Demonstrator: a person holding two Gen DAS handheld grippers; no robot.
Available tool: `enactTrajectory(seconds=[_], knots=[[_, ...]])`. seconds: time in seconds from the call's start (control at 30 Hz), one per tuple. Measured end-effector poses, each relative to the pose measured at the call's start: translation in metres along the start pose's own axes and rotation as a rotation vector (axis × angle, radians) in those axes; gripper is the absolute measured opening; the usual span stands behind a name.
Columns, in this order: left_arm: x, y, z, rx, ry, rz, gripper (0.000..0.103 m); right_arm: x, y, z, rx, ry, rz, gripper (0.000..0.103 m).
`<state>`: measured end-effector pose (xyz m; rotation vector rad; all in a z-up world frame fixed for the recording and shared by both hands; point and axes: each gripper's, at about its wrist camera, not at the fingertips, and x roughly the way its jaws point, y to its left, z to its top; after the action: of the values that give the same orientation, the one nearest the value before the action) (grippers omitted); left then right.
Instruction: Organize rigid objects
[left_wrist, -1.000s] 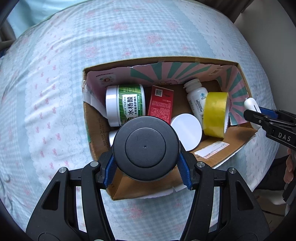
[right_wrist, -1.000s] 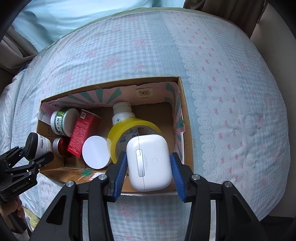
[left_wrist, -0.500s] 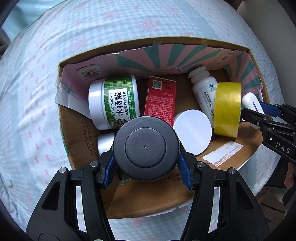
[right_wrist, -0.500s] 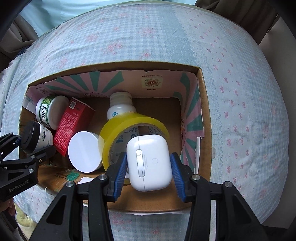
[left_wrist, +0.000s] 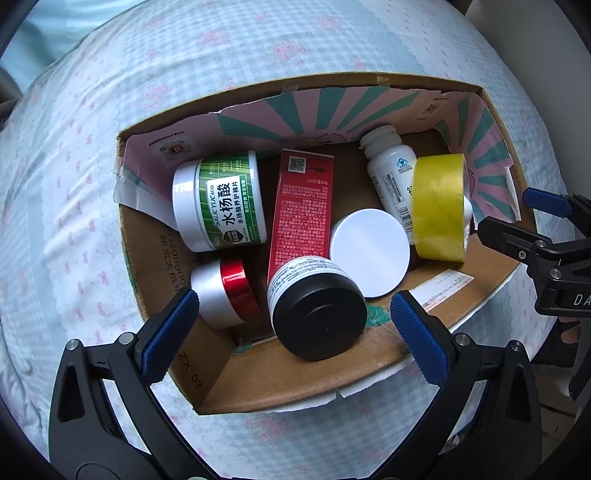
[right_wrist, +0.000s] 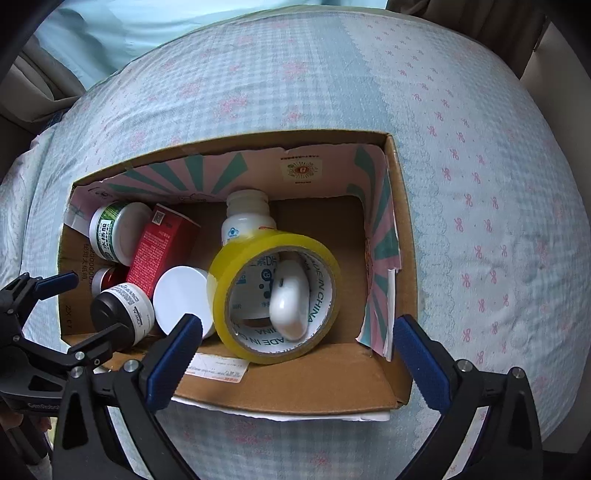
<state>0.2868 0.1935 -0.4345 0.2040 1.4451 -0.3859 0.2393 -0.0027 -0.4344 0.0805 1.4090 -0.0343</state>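
Note:
A cardboard box sits on a bed. My left gripper hangs over its near left corner, jaws opening, pads clear of the black-lidded jar, which lies tilted below among the other items. In the right wrist view my right gripper is over the box, jaws opening and nothing between the pads. The white earbud case rests inside the hole of the yellow tape roll.
The box also holds a green-labelled jar, a red carton, a round white lid, a white bottle and a red-and-silver jar. A checked blue bedspread surrounds the box.
Both grippers went from shut to wide. The black-lidded jar dropped out of the left one into the box, and the white case fell from the right one into the tape roll.

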Motion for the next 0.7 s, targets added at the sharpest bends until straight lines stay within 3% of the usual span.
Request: enactTrajectory(seconds=[0.3,0.53,0.7], knots=[[-0.043,-0.001,-0.01,-0.04,-0.055,0.019,0.103,-0.033,-0.005,-0.005,0.015,-0.041,0.008,0.103],[-0.123,-0.023,-0.019,-0.055,-0.167,0.064,0.103,-0.098,-0.016,-0.013,0.013,-0.093,0.014,0.103],[-0.206,-0.047,-0.03,-0.128,-0.284,0.1,0.103,-0.168,-0.026,-0.019,-0.033,-0.165,0.02,0.103]])
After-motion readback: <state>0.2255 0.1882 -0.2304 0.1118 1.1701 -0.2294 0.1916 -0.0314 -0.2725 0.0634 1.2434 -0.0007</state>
